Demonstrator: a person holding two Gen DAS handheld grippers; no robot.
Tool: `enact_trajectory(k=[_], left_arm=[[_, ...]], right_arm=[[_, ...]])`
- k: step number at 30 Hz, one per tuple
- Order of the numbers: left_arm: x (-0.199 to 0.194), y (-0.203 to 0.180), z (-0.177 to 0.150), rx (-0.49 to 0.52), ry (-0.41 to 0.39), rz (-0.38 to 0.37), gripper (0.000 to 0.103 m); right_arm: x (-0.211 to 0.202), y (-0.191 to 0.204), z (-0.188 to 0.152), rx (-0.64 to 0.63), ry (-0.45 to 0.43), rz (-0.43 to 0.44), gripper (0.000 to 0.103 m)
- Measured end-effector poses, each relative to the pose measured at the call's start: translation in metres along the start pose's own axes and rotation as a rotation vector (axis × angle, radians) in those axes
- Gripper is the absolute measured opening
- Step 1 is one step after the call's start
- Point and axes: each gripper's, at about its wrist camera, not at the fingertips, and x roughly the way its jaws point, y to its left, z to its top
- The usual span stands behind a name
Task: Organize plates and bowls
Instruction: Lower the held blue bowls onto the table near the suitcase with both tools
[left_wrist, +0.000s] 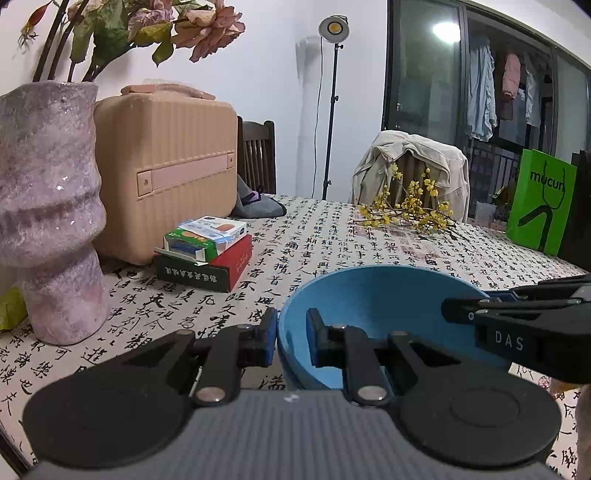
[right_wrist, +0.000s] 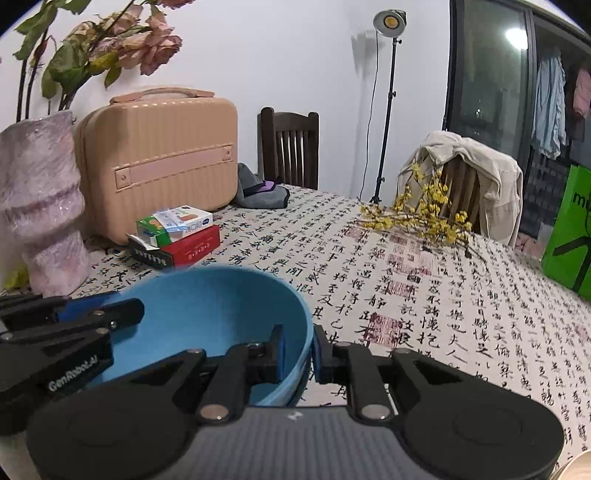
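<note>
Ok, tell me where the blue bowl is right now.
The blue bowl sits low in both wrist views, gripped on opposite sides of its rim by the left gripper and right gripper, in front of the stacked boxes.

Evening dining room, lamp lit.

Stood behind a table (right_wrist: 424, 295) under a calligraphy-print cloth: a plain white wall (right_wrist: 295, 55), a dark wooden chair (right_wrist: 290, 147), and a second chair draped with a pale jacket (right_wrist: 476, 173). Shone from a tall stand against the wall, a round studio lamp (right_wrist: 388, 22). Filled the right side, dark-framed glass doors (left_wrist: 424, 74) reflecting a ceiling light, with clothes (left_wrist: 480, 96) hung beyond.
</note>
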Motion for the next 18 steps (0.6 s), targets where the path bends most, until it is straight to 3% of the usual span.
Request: enact_trajectory(k=[18], left_arm=[[-0.003,-0.006,-0.001,0.032,-0.032,0.012,0.017]], right_arm=[[0.001,-0.002,-0.013,-0.016,-0.045,0.005,0.014]])
